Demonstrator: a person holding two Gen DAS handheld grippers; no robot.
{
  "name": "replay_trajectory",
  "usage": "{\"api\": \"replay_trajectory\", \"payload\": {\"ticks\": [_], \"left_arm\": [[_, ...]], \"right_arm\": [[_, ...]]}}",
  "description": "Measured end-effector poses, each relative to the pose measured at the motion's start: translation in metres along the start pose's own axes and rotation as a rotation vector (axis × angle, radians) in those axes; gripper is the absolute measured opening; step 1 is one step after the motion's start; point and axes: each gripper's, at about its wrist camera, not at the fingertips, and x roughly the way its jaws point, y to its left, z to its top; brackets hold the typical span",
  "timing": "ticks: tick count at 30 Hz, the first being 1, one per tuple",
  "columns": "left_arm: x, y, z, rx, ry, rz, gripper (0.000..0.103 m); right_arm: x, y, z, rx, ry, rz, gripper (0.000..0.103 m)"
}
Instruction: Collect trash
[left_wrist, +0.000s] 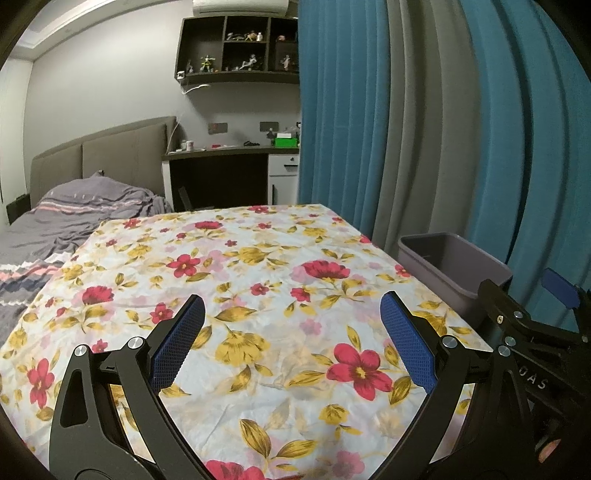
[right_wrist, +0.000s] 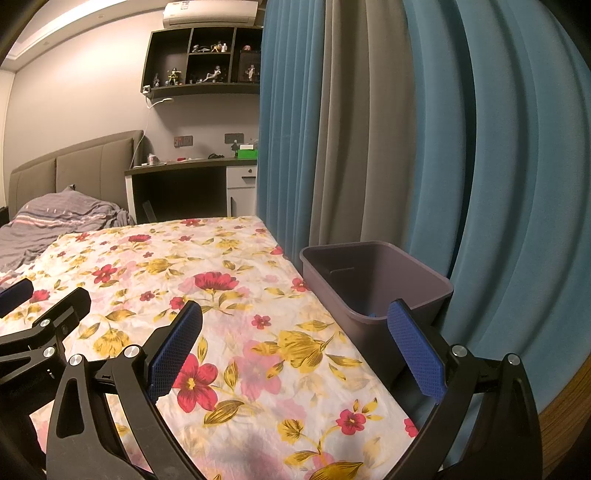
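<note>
Floral cloth (left_wrist: 258, 266) on one table, one grey bin (right_wrist: 373, 280) holding perhaps one blue scrap, two hand-held grippers (left_wrist: 291, 339) (right_wrist: 295, 347) spread apart, empty

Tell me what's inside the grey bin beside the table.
In the right wrist view the grey bin shows bare inner walls and a small blue scrap low inside. Its near wall and the right gripper's fingers hide the rest of the bottom.

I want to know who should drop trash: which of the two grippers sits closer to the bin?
The right gripper: its outer finger overlaps the purple bin, while the left gripper hovers over the floral cloth.
</note>
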Motion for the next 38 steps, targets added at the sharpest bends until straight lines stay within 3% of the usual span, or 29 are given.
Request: {"api": "replay_trajectory", "payload": {"ticks": [2,6,16,32,38], "left_arm": [[-0.002,-0.001,-0.001,0.006,-0.006,-0.006,0.079],[-0.001,0.002,-0.001,0.008,-0.008,-0.007,0.07],[0.001,0.004,-0.003,0.007,0.011,-0.007,0.069],[0.0,0.01,0.0,0.001,-0.007,0.055,0.09],[0.004,0.017,-0.001,-0.028,0.018,0.065,0.09]], "right_arm": [[0.001,0.001,0.0,-0.003,0.001,0.0,0.096],[0.001,0.003,-0.001,0.0,0.007,0.002,0.096],[0.001,0.003,-0.001,0.005,0.004,0.007,0.096],[0.0,0.005,0.0,0.013,-0.001,0.014,0.096],[-0.001,0.007,0.002,0.016,-0.002,0.017,0.096]]}}
